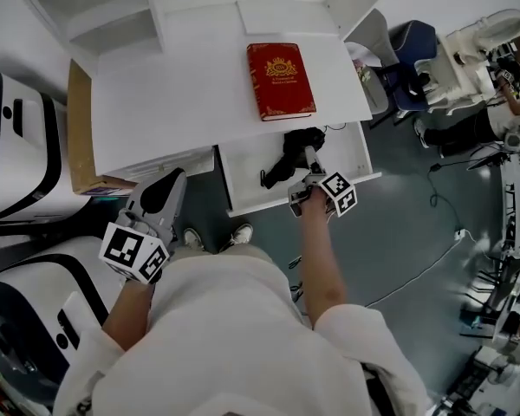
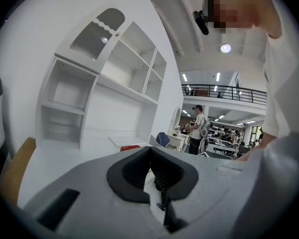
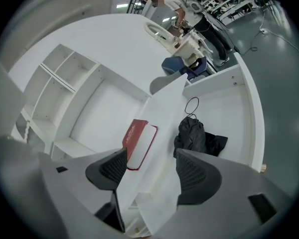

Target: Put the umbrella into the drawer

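White desk (image 1: 182,102) with shelf unit (image 2: 89,98) at the back, grey floor, lab clutter off to the right. Drawer (image 1: 243,180) under the desk top is pulled open.

Right gripper (image 1: 310,159) is over the drawer's front part, tilted down toward it. Jaws wide apart, nothing between the pads, nothing held. Black umbrella (image 1: 290,159) is folded and lies inside the drawer, just ahead of and below this gripper. In the right gripper view the umbrella (image 3: 194,136) sits just past the right jaw, loose black cord further ahead of it on the drawer (image 3: 229,108) bottom. No contact with the gripper (image 3: 149,158) visible.

Red book (image 1: 280,81) lies flat on the desk top, ahead of the right gripper, beyond its left jaw in its own view (image 3: 139,143). Apart from the umbrella, one level up.

Left gripper (image 1: 175,178) is held at the person's left, by the desk's front edge, well left of the drawer and the right gripper. Its own view shows the gripper (image 2: 150,153) with pads closed together at the tips, empty. Book (image 2: 129,147) is far ahead of it, only an edge showing.

Brown board (image 1: 80,128) leans against the desk's left side, ahead-left of the left gripper. Person's shoes (image 1: 241,232) are on the floor between the two grippers.
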`<state>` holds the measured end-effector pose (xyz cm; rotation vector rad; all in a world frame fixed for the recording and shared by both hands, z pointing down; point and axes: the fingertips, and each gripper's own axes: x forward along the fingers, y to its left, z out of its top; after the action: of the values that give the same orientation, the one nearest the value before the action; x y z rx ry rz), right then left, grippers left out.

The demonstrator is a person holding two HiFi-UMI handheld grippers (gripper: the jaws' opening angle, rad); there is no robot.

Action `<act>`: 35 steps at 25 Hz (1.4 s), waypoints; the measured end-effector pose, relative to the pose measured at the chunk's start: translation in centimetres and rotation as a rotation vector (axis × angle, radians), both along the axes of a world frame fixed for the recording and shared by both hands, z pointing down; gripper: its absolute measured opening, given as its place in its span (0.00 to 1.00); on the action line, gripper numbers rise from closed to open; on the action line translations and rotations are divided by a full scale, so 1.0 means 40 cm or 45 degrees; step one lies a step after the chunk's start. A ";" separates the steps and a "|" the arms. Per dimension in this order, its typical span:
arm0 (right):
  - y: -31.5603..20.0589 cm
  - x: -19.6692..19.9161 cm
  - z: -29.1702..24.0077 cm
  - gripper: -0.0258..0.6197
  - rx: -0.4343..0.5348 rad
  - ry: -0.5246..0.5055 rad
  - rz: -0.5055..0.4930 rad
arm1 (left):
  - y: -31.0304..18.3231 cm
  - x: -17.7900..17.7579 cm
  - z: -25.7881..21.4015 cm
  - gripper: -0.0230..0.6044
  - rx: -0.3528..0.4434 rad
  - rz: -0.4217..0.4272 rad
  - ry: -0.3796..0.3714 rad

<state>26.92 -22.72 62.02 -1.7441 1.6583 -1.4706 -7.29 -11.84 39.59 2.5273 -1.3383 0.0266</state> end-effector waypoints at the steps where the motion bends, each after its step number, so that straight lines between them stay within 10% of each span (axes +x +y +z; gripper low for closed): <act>1: 0.008 -0.004 -0.013 0.50 0.016 -0.004 0.012 | 0.002 -0.001 -0.005 0.06 0.009 0.003 0.004; 12: 0.074 0.078 -0.230 0.05 0.204 0.226 0.172 | 0.008 -0.067 -0.034 0.06 0.075 -0.020 0.020; 25: 0.069 0.002 -0.610 0.04 0.580 0.230 0.077 | 0.008 -0.153 -0.121 0.06 0.229 -0.086 -0.082; 35: 0.131 -0.107 -0.880 0.04 0.913 0.708 -0.194 | 0.040 -0.256 -0.195 0.06 0.309 -0.187 -0.117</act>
<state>22.66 -17.49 26.80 -1.6766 2.2441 -0.3092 -17.54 -10.24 31.79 2.6423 -1.6513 -0.0529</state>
